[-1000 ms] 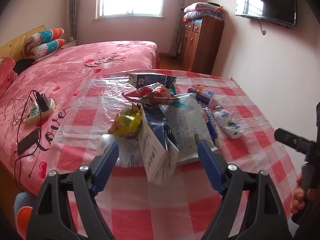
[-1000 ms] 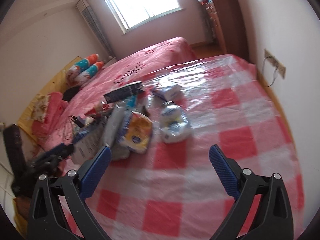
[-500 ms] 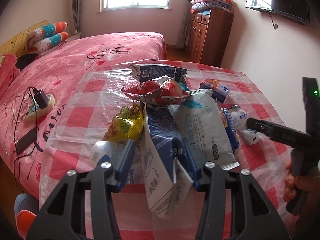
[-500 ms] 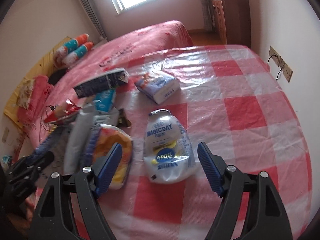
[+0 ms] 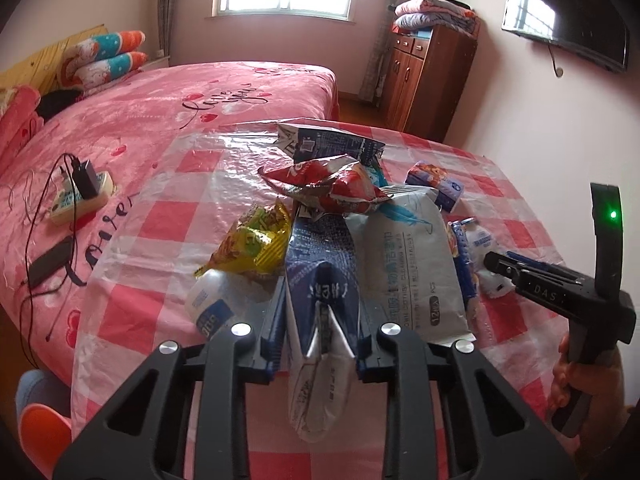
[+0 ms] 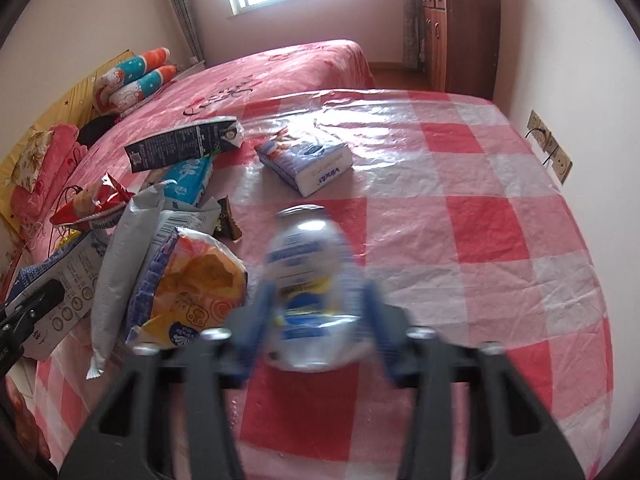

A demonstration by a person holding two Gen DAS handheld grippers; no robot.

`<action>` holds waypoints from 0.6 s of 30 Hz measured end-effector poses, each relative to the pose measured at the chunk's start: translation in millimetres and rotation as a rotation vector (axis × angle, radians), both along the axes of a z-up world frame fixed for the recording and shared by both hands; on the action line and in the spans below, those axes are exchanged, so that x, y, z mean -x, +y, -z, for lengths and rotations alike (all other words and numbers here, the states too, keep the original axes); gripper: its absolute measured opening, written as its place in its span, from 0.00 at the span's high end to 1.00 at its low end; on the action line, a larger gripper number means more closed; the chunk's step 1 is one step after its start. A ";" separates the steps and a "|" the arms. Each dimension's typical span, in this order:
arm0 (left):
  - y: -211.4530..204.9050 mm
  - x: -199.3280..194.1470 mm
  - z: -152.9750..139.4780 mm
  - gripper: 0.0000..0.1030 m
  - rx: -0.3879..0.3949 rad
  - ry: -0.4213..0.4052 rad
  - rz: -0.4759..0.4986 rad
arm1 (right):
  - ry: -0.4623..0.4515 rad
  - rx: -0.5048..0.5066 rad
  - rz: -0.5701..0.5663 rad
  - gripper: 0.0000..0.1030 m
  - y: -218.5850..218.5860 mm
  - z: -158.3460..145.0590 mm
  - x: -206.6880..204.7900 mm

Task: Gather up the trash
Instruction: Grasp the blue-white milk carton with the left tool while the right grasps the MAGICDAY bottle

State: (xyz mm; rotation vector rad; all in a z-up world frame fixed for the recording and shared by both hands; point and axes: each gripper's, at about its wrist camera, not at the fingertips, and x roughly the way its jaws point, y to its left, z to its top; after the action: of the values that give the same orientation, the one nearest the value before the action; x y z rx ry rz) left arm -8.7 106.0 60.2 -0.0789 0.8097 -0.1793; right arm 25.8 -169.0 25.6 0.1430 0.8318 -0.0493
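A flattened blue-and-white carton (image 5: 320,268) lies at the near end of a heap of wrappers on the checked table (image 5: 160,320). My left gripper (image 5: 321,316) has its jaws closing, and the blue pads press on the carton's two sides. To the right, a crushed clear plastic bottle (image 6: 308,248) with a blue and yellow label lies on the cloth. The jaws of my right gripper (image 6: 316,312) are closing on it, blurred, with the pads against its lower sides. In the left wrist view the right gripper (image 5: 496,264) reaches to that bottle (image 5: 482,240).
The heap holds a red snack bag (image 5: 332,184), a yellow bag (image 5: 256,240), a white wipes pack (image 5: 408,264), a second bottle (image 5: 212,304) and an orange bag (image 6: 192,280). A tissue pack (image 6: 308,164) lies farther back. A pink bed (image 5: 160,120) adjoins the table's left side.
Both pairs of jaws have come in from wide open. The left ones now grip the carton. The right gripper moved forward and down to the bottle and closed around it.
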 end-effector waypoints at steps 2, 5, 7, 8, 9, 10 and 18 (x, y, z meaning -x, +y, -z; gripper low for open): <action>1.7 4.5 -1.3 0.73 0.004 -0.003 0.003 | 0.000 -0.012 -0.002 0.70 -0.7 -1.0 3.4; 8.8 14.9 -5.3 0.74 0.031 -0.013 0.003 | -0.016 -0.023 -0.004 0.75 -1.4 -3.9 12.8; 14.1 24.0 -9.4 0.74 0.050 -0.022 0.006 | -0.018 -0.033 -0.007 0.77 -1.3 -4.5 20.3; 15.8 28.0 -11.0 0.74 0.053 -0.027 0.007 | -0.017 -0.038 -0.008 0.77 -0.8 -5.1 23.4; 17.6 32.2 -13.1 0.74 0.057 -0.032 0.009 | -0.014 -0.042 -0.010 0.77 -0.8 -5.5 26.2; 20.9 37.9 -15.8 0.74 0.067 -0.036 0.010 | -0.007 -0.047 -0.017 0.77 0.1 -5.5 28.6; 31.7 69.5 -25.2 0.74 0.106 -0.046 0.037 | 0.022 -0.017 -0.048 0.34 16.2 -3.4 61.1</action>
State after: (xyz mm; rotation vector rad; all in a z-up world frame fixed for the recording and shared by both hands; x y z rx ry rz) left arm -78.2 137.7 85.4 -0.1589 0.7560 -0.2577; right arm -35.3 -152.8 29.0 0.1388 0.8571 0.0013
